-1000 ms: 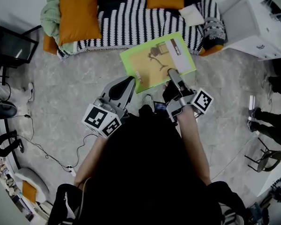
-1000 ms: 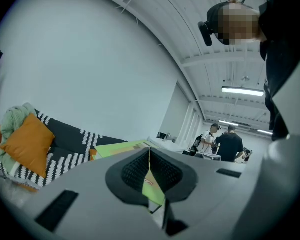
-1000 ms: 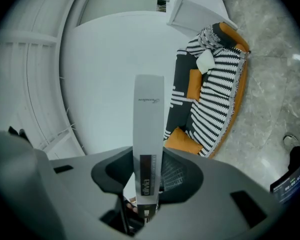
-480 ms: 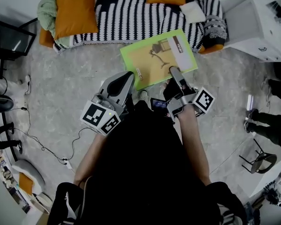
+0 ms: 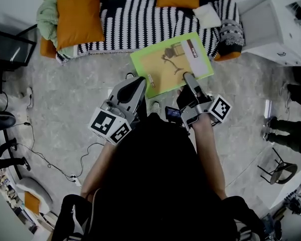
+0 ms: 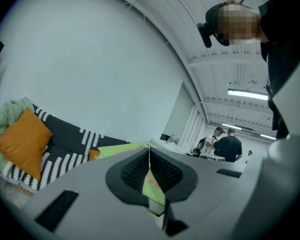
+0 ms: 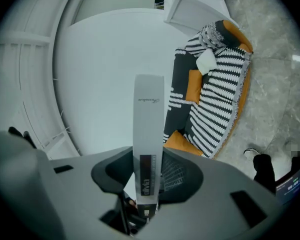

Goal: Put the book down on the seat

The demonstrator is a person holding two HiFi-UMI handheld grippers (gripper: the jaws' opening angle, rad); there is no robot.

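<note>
The book [image 5: 170, 64], with a green and yellow cover, hangs flat over the grey floor just in front of the striped sofa seat [image 5: 140, 19]. My left gripper [image 5: 142, 84] is shut on its near left edge, and in the left gripper view the green edge [image 6: 151, 176] sits pinched between the pads. At the near right edge my right gripper [image 5: 186, 77] is also shut on it. The right gripper view shows the book [image 7: 149, 134] edge-on, as a pale strip standing up between the jaws.
The sofa carries orange cushions [image 5: 80, 16], a small white cushion [image 5: 206, 15] and a green blanket [image 5: 46, 19]. A white cabinet [image 5: 271, 24] stands at its right, a black monitor [image 5: 10, 46] at left. Cables [image 5: 45, 157] cross the floor. Someone's legs [image 5: 291, 129] are at right.
Hardly anything: both grippers keep their hold on the book, which has shifted a touch to the right in the head view.
</note>
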